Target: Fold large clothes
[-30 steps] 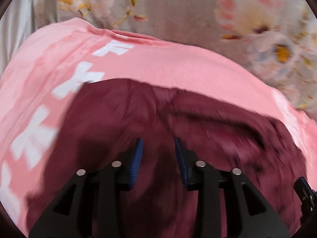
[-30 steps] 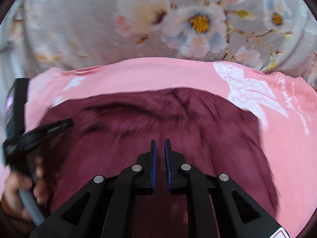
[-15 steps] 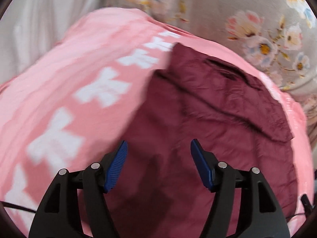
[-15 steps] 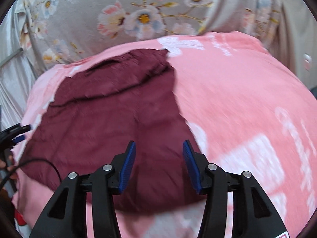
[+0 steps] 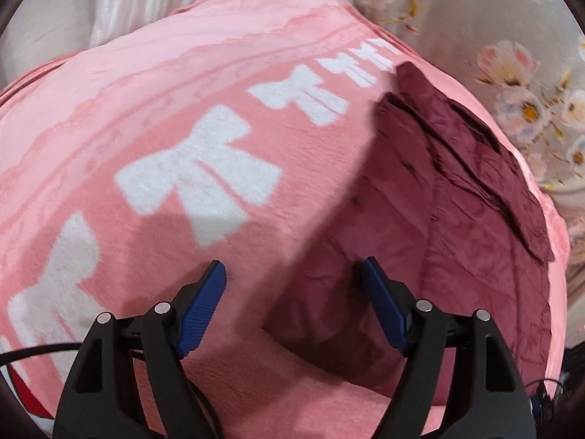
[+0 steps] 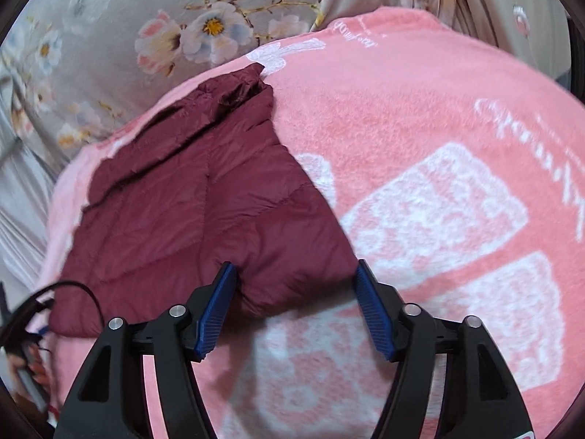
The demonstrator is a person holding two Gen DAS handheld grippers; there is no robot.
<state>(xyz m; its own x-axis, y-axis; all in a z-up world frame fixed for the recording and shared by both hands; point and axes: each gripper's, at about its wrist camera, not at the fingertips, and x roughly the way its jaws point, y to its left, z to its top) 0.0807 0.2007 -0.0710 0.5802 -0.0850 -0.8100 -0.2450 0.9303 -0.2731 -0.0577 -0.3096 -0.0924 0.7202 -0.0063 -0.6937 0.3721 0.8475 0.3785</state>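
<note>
A dark red quilted jacket (image 5: 457, 219) lies folded flat on a pink blanket (image 5: 182, 84) with white bow prints. In the right wrist view the jacket (image 6: 204, 197) fills the left half, its collar at the far end. My left gripper (image 5: 294, 281) is open and empty above the jacket's near left corner. My right gripper (image 6: 296, 278) is open and empty, its blue pads (image 6: 219, 303) straddling the jacket's near right corner.
The pink blanket (image 6: 438, 146) covers the bed. A grey floral sheet (image 6: 109, 36) lies beyond it, also seen in the left wrist view (image 5: 512, 55). A black cable (image 6: 73, 289) and the other hand-held gripper show at the left edge of the right wrist view.
Both grippers opened wide and pulled back from the jacket towards its near corners. The left moved left, the right moved right. The jacket now lies let go on the blanket.
</note>
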